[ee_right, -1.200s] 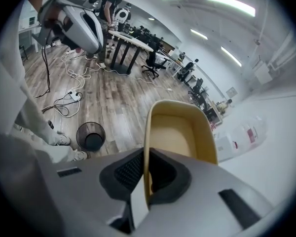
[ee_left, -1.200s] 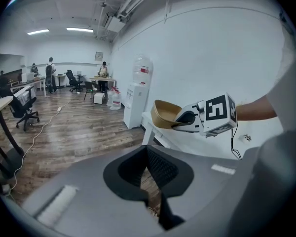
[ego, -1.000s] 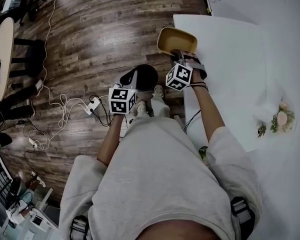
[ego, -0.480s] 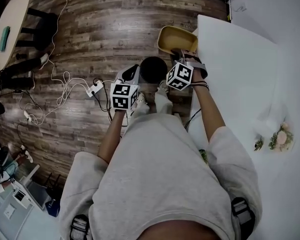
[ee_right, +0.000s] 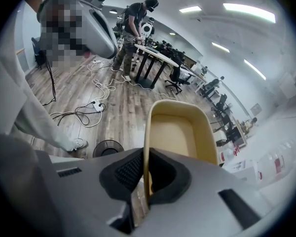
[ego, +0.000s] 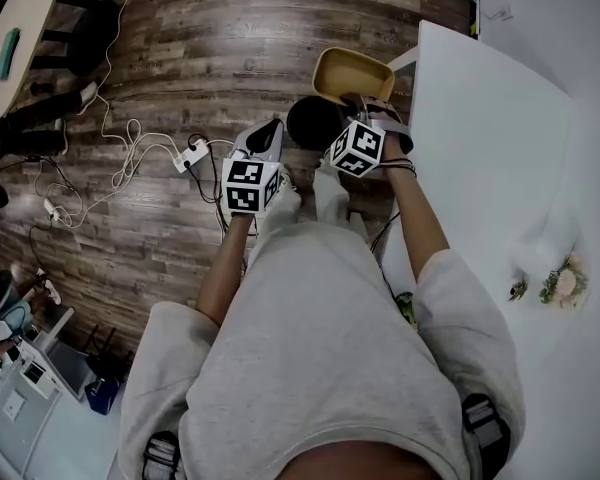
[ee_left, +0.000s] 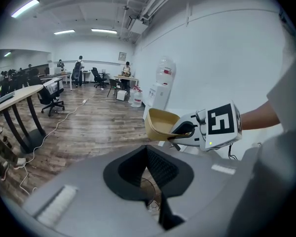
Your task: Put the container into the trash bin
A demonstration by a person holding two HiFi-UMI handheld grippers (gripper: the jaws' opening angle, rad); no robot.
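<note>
A yellow container hangs in the air with my right gripper shut on its near rim. In the right gripper view the container stands on edge, and its thin wall is pinched between the black pads. The round black trash bin stands on the wood floor just below and left of the container; it also shows small as the bin. My left gripper hovers left of the bin, its pads together with nothing between them. From the left gripper view I see the container held to the right.
A white table runs along the right, with a small flower bunch on it. Cables and a power strip lie on the floor to the left. A round table stands at the far left. The person's shoes are near the bin.
Both grippers have moved over the floor toward the trash bin. The bin now sits right beside the container's lower edge instead of off to its left.
</note>
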